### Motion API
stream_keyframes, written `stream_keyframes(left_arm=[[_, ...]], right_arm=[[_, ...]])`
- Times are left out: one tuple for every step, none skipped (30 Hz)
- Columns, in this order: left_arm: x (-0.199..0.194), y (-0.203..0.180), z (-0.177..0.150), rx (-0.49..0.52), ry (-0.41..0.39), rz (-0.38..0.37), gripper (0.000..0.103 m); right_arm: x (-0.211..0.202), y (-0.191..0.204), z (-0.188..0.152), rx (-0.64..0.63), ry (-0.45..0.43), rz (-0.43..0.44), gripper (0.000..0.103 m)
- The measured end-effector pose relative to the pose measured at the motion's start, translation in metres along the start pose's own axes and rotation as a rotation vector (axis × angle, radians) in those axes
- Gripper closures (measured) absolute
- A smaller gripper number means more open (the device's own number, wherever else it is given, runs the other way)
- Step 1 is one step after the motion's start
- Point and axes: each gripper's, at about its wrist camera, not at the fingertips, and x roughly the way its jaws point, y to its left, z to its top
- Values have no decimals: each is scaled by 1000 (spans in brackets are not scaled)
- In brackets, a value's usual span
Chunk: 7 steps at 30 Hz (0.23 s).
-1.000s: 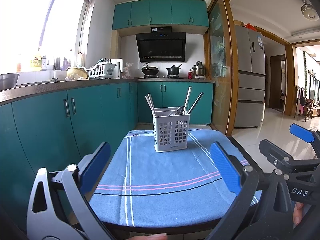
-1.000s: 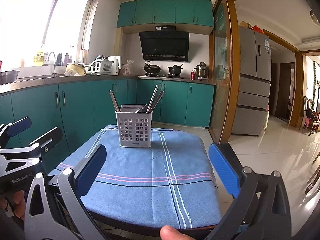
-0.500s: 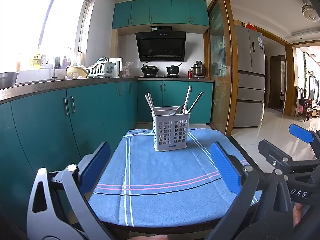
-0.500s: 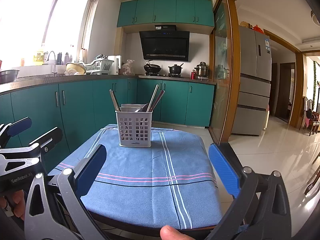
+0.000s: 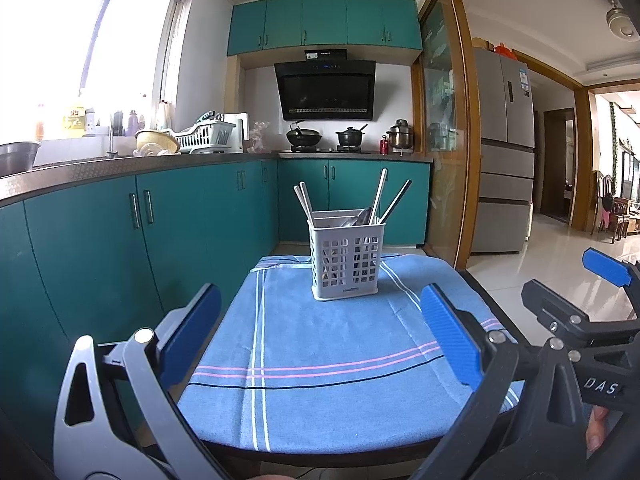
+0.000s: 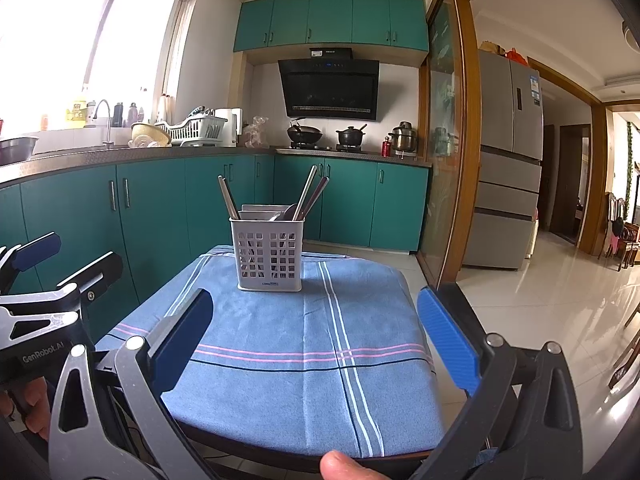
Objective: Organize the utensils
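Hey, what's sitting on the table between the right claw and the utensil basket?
Only bare blue striped cloth lies between the open right claw and the white perforated plastic utensil basket, per the right wrist view.

Both wrist views side by side, low at table edge, facing kitchen, sharing utensil basket (image 5: 345, 256) (image 6: 269, 254)

one utensil caddy (image 5: 345, 257), two claws (image 5: 320, 332), one cloth (image 5: 328, 344)
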Motion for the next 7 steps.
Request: stream_keyframes(left_arm=[[0,0,0,0,2,-2,4],[1,-1,0,1,4,-5,4],[1,-2,0,2,5,-5,4],[2,-2,1,5,5,-3,4],[2,-2,1,6,5,-2,4],[2,-3,1,7,6,-2,4],[2,-3,1,6,6,-3,4]], right_arm=[[0,0,0,0,0,0,3],[0,0,0,0,1,-1,3],[0,0,0,0,2,-1,3],[1,0,0,2,3,-2,3],[1,-1,-1,3,4,-2,3],[2,-2,-2,3,4,-1,3],[2,-2,-2,4,5,-2,3]])
